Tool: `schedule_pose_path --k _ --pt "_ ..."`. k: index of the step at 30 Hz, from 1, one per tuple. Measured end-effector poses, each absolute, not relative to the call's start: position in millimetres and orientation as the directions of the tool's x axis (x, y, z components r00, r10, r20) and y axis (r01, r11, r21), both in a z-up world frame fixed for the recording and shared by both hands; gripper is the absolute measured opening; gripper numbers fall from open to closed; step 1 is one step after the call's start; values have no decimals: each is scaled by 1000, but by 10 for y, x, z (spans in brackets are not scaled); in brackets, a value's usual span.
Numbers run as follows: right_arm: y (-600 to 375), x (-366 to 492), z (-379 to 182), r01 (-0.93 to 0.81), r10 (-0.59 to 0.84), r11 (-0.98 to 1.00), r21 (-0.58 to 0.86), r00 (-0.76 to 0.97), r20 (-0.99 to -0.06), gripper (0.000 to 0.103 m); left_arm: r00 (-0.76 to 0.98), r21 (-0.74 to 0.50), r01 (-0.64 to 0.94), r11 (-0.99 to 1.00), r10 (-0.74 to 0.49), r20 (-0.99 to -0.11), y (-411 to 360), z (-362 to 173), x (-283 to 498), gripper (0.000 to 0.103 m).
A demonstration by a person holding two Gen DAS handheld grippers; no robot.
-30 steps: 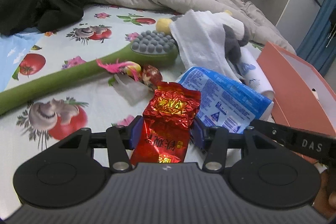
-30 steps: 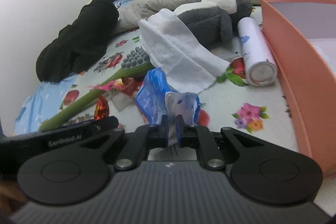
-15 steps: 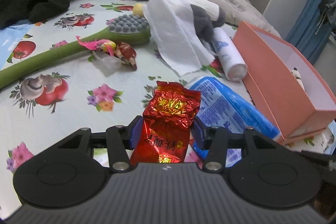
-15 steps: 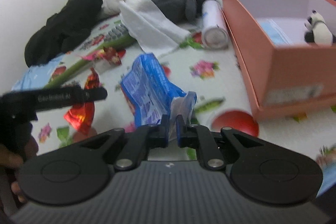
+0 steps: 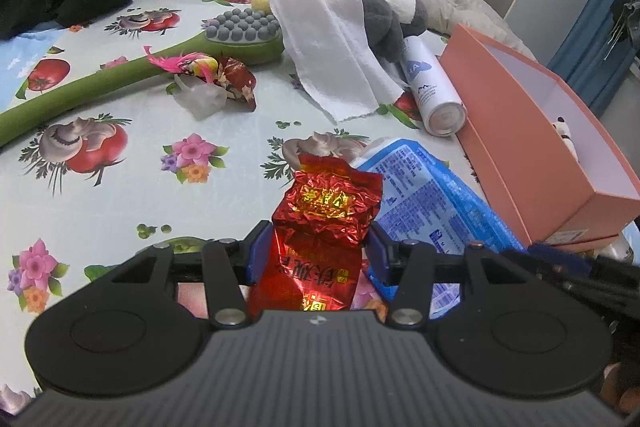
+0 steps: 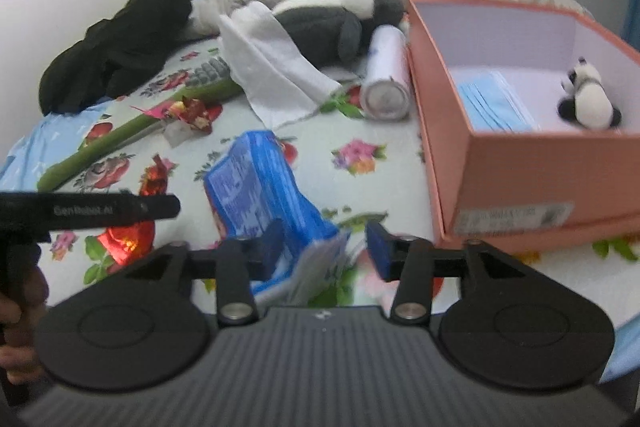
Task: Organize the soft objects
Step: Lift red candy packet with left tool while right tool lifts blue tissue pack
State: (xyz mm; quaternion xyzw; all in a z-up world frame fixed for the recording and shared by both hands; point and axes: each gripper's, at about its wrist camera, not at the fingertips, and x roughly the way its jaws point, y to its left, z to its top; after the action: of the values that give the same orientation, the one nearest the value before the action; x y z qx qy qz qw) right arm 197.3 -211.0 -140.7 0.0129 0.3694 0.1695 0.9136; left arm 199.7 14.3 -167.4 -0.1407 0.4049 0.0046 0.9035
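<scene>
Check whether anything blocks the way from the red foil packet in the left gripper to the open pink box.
The left gripper holds the red foil packet. The blue packet lies on the bed between it and the pink box; above that, nothing visible blocks the way.

- The right gripper (image 6: 326, 247), clamped on the blue packet (image 6: 264, 195) a second ago, is opening its jaws; the packet's end sits loose between them.
- Both grippers have come closer to the pink box (image 6: 520, 163).
</scene>
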Motion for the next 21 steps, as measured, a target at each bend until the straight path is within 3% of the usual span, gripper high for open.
schedule_pose_path --k 1,13,21 --pt "-2088 1992 -1400 -318 329 937 144 669 -667 62 671 -247 -123 961 -102 -735 141 -1675 1995 56" --pt "-1667 2211 -1532 -481 360 876 33 608 -708 62 662 -249 -153 956 -88 -744 201 -1739 1898 57" --pt "-1581 2279 -1705 -462 342 885 60 559 -755 51 666 -263 -164 951 -90 -740 231 -1762 1837 57"
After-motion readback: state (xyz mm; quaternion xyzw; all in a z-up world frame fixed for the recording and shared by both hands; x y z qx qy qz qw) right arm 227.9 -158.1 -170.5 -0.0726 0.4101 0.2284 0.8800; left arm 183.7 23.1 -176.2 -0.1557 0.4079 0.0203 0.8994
